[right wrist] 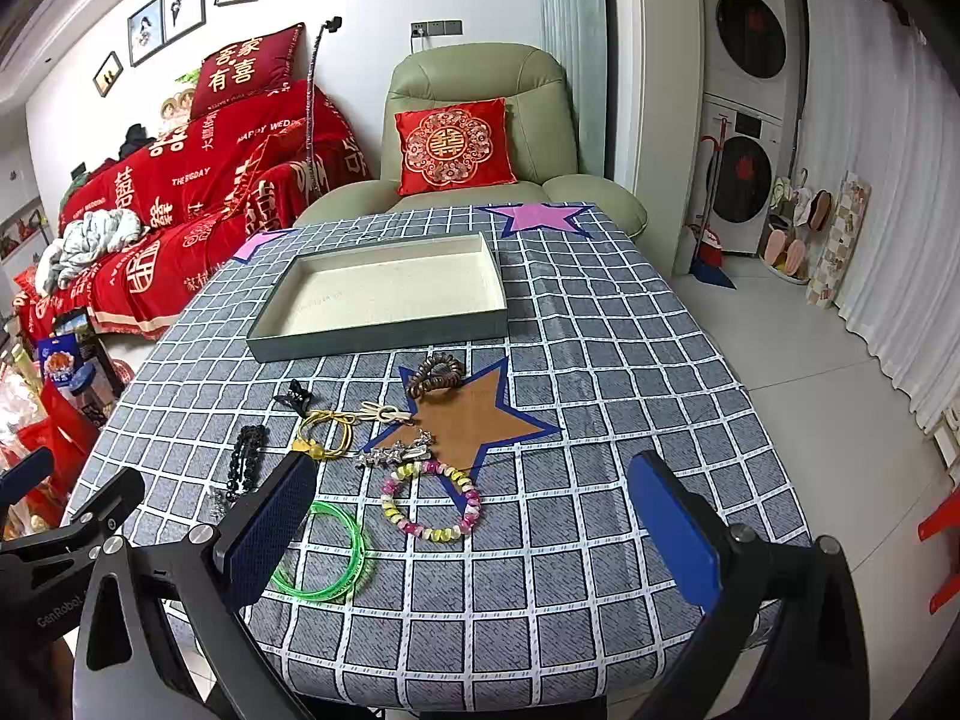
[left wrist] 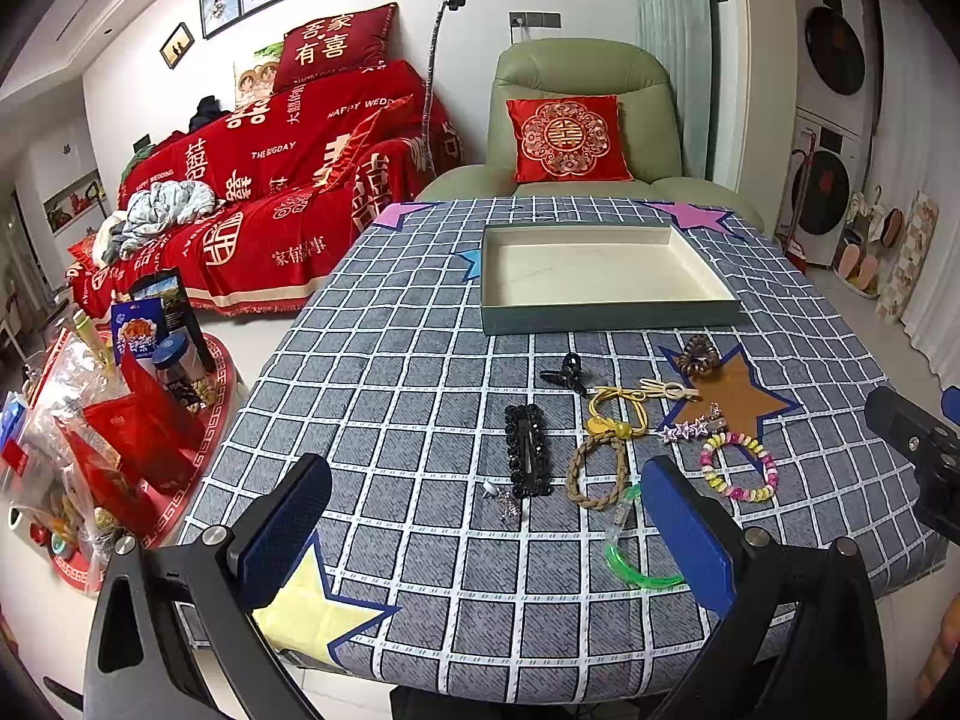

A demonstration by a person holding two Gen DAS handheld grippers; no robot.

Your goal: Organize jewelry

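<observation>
A shallow grey tray [left wrist: 606,318] [right wrist: 384,333] with a cream floor lies empty at the far side of the checked table. In front of it are scattered a black beaded hair clip [left wrist: 528,444] [right wrist: 246,459], a braided brown band [left wrist: 597,471], a pastel bead bracelet [left wrist: 741,465] [right wrist: 432,501], a green ring [right wrist: 324,552] [left wrist: 636,567], a brown coil tie [left wrist: 697,354] [right wrist: 435,375], a yellow cord [left wrist: 618,408] [right wrist: 327,429] and a star clip [left wrist: 690,429] [right wrist: 393,450]. My left gripper [left wrist: 486,534] hangs open above the near edge. My right gripper [right wrist: 474,528] is open too, over the bracelet.
A small black claw clip [left wrist: 564,372] [right wrist: 294,396] and a cream clip [left wrist: 669,389] [right wrist: 384,413] lie near the tray. A green armchair [left wrist: 576,120] stands behind the table and a red-covered sofa [left wrist: 252,198] to the left. A round stand with snacks [left wrist: 120,420] sits at left.
</observation>
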